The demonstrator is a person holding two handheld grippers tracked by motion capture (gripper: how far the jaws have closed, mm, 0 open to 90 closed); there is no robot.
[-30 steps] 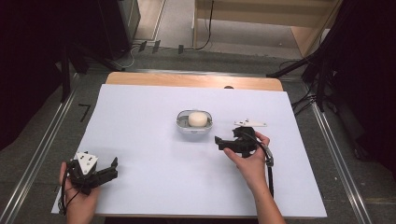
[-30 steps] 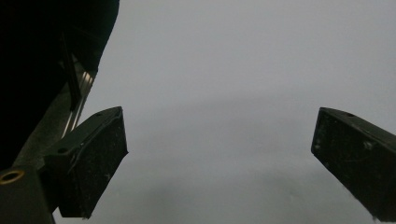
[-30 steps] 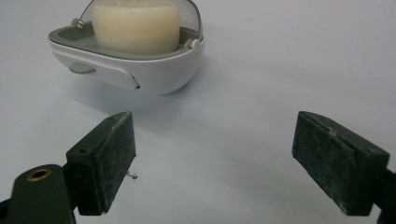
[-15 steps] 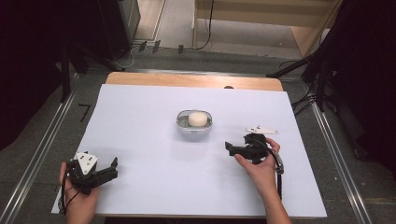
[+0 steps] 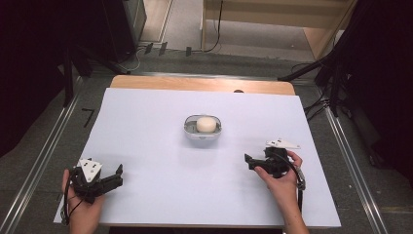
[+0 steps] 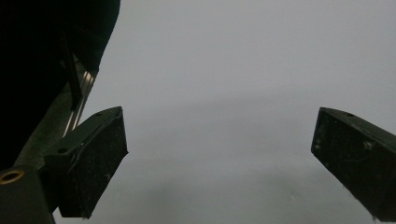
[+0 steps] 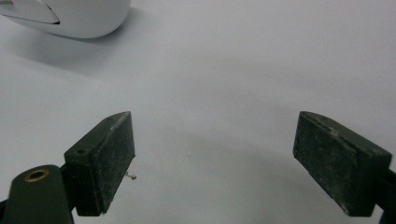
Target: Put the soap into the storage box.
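**Right gripper drawn back from the soap dish, jaws empty**

Table: a white sheet is being shown spread over a wooden top, with a strip of bare wood along the far edge. Nothing on it has been shifted between the earlier pictures and now.

Right gripper: this is being carried away from the middle of the table, toward the near right part of the sheet; a second ago it was being held closer to the dish. Its jaws have just been opening a little and are being kept well apart, with nothing between them but bare sheet, as the right gripper view confirms. Judged from this, a release or a check at the dish is being finished and the hand is being retired, rather than a fresh grasp being prepared.

Left gripper: this is being held at the near left corner, unmoved across the pictures. Its jaws are being kept wide apart and empty in the left gripper view.

Soap dish: a small pale oval dish is being left at the centre of the sheet, well apart from the right gripper and lying ahead and to its left. Its rim is being caught at the upper left of the right gripper view.

Soap: a cream round bar is being held inside the dish.
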